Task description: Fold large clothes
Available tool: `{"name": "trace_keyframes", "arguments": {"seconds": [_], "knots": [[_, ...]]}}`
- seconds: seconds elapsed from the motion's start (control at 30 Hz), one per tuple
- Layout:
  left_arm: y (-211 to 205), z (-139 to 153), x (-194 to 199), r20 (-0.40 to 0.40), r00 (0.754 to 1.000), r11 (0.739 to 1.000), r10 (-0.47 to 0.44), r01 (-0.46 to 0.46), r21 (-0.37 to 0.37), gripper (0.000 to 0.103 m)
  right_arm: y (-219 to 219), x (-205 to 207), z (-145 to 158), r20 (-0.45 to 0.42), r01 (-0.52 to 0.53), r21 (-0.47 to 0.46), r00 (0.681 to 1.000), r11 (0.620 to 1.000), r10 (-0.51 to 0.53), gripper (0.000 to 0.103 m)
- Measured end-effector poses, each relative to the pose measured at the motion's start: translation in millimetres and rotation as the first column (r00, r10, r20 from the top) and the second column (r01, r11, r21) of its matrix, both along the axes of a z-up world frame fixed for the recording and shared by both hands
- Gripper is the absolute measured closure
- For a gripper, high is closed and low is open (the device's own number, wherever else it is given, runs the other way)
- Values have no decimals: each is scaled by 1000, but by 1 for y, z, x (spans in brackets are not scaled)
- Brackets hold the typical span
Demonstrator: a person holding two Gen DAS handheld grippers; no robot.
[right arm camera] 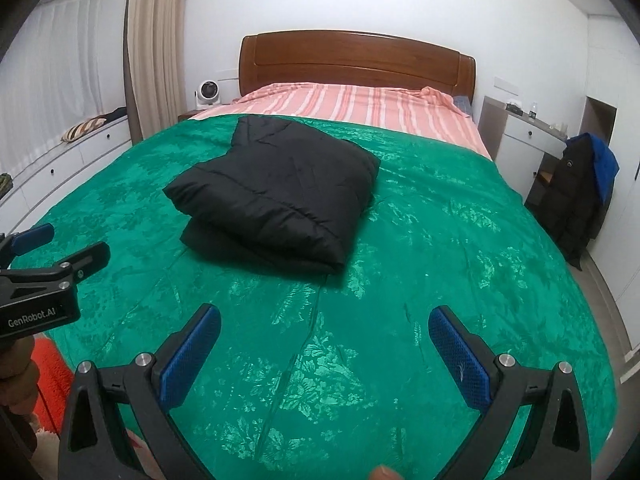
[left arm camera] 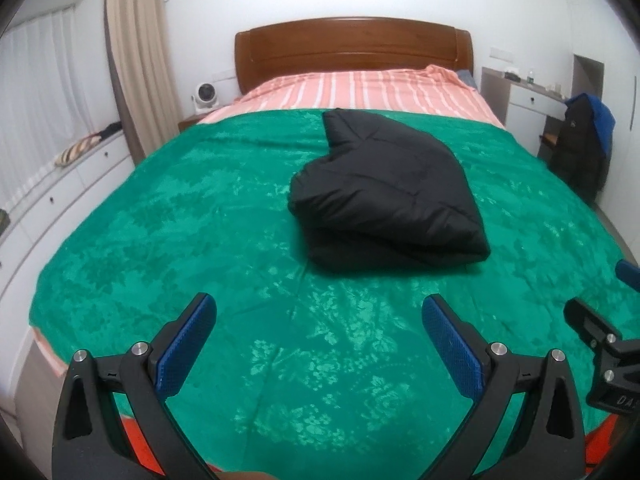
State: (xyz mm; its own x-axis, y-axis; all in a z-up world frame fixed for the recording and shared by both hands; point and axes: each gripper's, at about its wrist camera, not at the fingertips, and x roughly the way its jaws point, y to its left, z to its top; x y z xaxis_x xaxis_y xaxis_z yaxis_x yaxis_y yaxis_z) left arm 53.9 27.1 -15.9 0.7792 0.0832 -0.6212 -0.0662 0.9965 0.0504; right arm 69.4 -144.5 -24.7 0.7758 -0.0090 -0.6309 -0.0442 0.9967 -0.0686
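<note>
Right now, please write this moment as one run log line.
black jacket: folded, lying on green bedspread | left tool: open, holds nothing | right tool: open, holds nothing | both apart from jacket

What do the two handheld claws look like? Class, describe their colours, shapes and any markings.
Both match. The left claw has two black, wedge-shaped plastic arms with silver pivot bolts, each tipped by a flat blue pad with a dotted grip texture. The right claw is built the same. Seen from the side, the left one's black body carries white lettering reading "GenRobot.AI"; the right one's shows only partial white letters. No cables show.
</note>
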Motion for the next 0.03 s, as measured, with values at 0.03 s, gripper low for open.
{"name": "trace_keyframes", "arguments": {"seconds": [0.03], "knots": [[-1,0,-1,1,1000,1000,-8,8,1,0,1,-1,1,-1,-1,1,1000,1000,1,0]]}}
